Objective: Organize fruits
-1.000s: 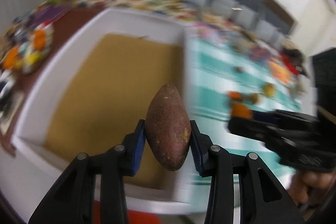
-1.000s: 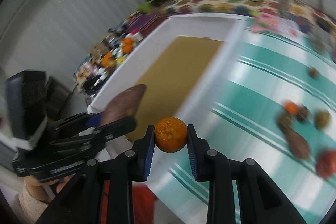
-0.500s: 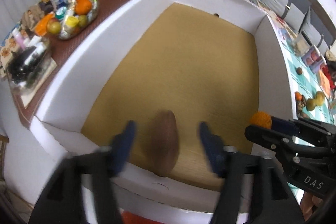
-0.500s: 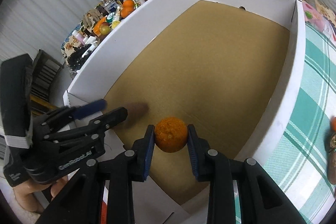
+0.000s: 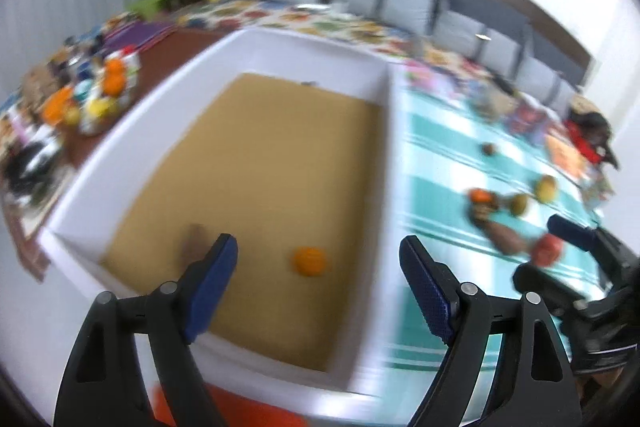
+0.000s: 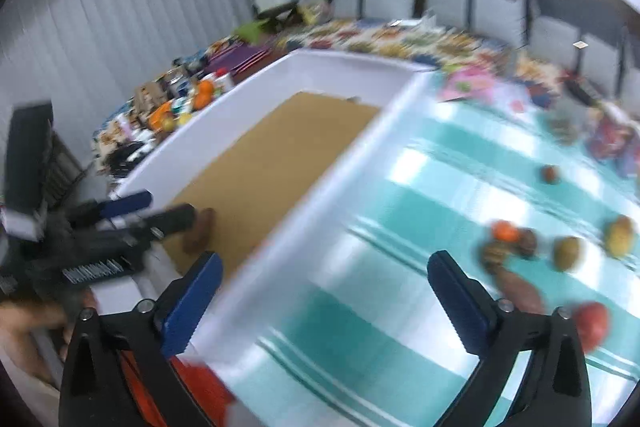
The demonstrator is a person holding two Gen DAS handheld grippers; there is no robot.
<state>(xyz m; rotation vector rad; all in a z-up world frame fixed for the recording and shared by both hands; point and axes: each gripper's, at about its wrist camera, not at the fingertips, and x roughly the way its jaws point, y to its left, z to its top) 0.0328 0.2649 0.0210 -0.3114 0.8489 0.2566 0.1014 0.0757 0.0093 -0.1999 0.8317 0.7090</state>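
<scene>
Left wrist view: the left gripper (image 5: pixel 318 273) hangs over the near end of a white box (image 5: pixel 390 187) with a brown cardboard floor. Its jaws are opening, with nothing between the blue pads. On the box floor below lies an orange (image 5: pixel 308 261), round, so it has no long axis to speak of. Left of it, partly behind the left pad, lies a brown sweet potato (image 5: pixel 193 241); blur softens it, but its long axis seems to run away from the camera, toward the far wall of the box. Orange and sweet potato lie apart, both near the close wall.

To the right of the box a teal striped cloth (image 5: pixel 440 155) carries more loose fruit (image 5: pixel 520 203), well apart from the box. The right gripper (image 5: pixel 576 267) shows at the right edge above that cloth.

In the right wrist view, the right gripper (image 6: pixel 324 269) is over the box wall and the cloth (image 6: pixel 420 211); its jaws are opening and nothing is between them. The left gripper (image 6: pixel 160 209) shows at the left, held by a hand (image 6: pixel 28 319), with the sweet potato (image 6: pixel 199 231) just beside its tips on the box (image 6: pixel 320 187) floor. The fruit (image 6: pixel 566 253) on the cloth lies to the right.

No writing can be read in either view; the marks on the left gripper's body are too blurred.
</scene>
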